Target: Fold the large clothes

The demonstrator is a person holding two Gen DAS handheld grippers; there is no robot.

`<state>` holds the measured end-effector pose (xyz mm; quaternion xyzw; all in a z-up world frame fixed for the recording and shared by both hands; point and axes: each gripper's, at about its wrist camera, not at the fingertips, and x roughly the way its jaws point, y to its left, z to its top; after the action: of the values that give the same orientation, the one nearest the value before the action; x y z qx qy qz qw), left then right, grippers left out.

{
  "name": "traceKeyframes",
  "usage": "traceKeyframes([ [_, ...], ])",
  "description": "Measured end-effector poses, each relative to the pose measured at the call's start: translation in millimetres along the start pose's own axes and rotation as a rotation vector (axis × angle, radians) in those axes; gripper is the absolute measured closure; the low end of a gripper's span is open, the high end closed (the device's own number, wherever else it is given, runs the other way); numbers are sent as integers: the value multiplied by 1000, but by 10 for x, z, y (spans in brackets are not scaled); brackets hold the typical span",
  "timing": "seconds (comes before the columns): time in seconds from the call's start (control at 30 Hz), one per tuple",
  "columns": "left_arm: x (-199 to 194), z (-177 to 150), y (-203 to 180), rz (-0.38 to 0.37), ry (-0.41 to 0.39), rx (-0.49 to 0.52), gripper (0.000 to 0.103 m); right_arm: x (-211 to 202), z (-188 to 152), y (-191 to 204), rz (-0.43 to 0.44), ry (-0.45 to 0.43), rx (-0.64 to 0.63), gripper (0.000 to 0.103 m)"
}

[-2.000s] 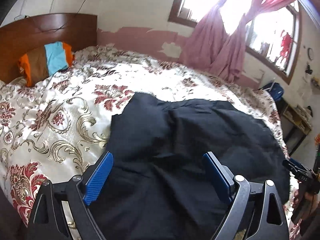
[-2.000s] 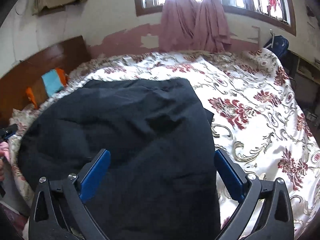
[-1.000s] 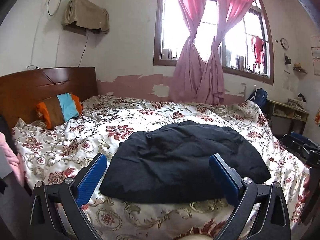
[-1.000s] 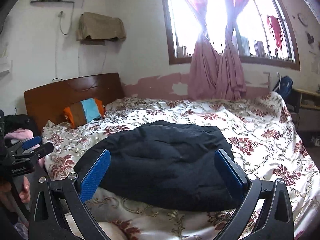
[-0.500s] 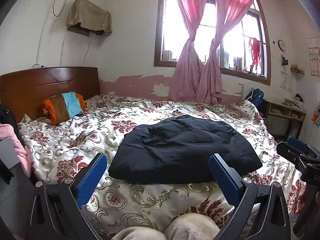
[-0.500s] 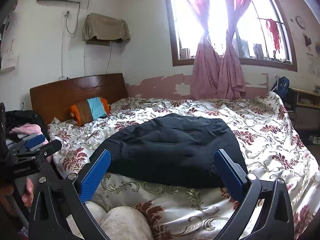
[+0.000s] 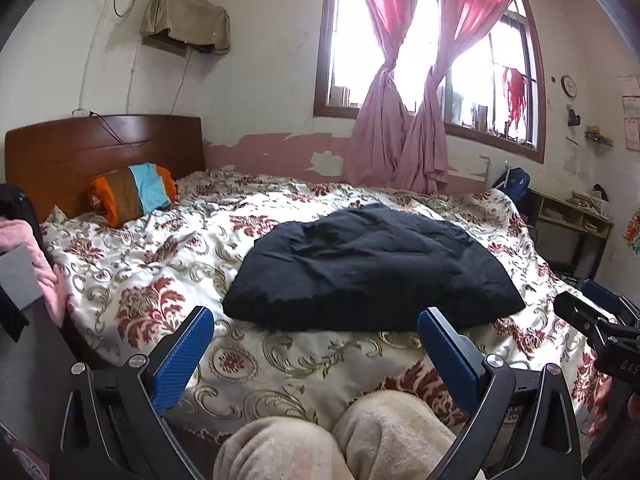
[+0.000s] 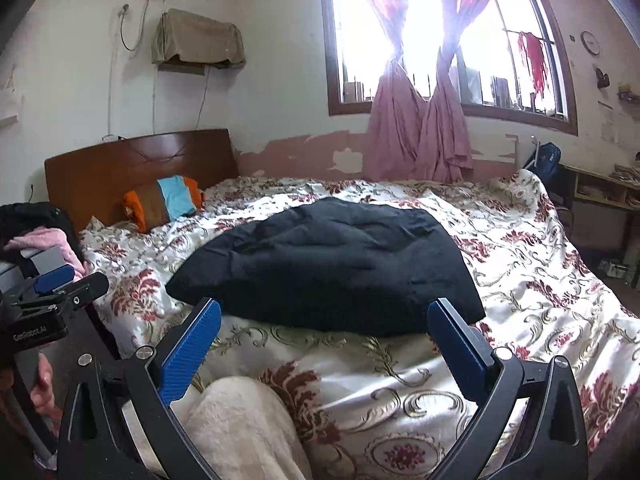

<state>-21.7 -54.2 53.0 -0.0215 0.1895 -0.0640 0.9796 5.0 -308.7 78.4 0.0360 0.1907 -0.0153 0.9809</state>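
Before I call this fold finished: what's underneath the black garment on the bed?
The folded black garment lies on the floral bedspread, which shows all around its edges. Whatever lies directly beneath it is covered and cannot be seen. Both grippers hold nothing.

The black garment (image 7: 372,268) was matt, soft cloth, puffy and creased. Under it the floral bedspread (image 7: 160,256) showed a satiny sheen, smooth with shallow wrinkles. The headboard (image 7: 100,148) was polished reddish wood with a low gloss. The striped pillow (image 7: 134,192) looked like plain matt fabric. Each gripper had matt black plastic arms, bright metal screws and blue ribbed pads (image 7: 182,356) (image 8: 192,346). The far wall's pink paint (image 7: 276,152) was flaking. The trousers (image 7: 320,444) were fuzzy cream fleece.
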Motion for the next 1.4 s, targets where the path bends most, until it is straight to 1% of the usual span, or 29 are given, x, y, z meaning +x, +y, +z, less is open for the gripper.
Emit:
traceKeyframes([
  [0.2,70,-146,-62,-20,46,2,0,32,-127,-47,-5,33,16,2],
  [0.4,76,-202,-75,-15,51,12,0,43,-157,-70,-17,39,21,2],
  [1.4,48,-186,-46,-4,53,4,0,46,-177,-58,-17,50,24,2],
])
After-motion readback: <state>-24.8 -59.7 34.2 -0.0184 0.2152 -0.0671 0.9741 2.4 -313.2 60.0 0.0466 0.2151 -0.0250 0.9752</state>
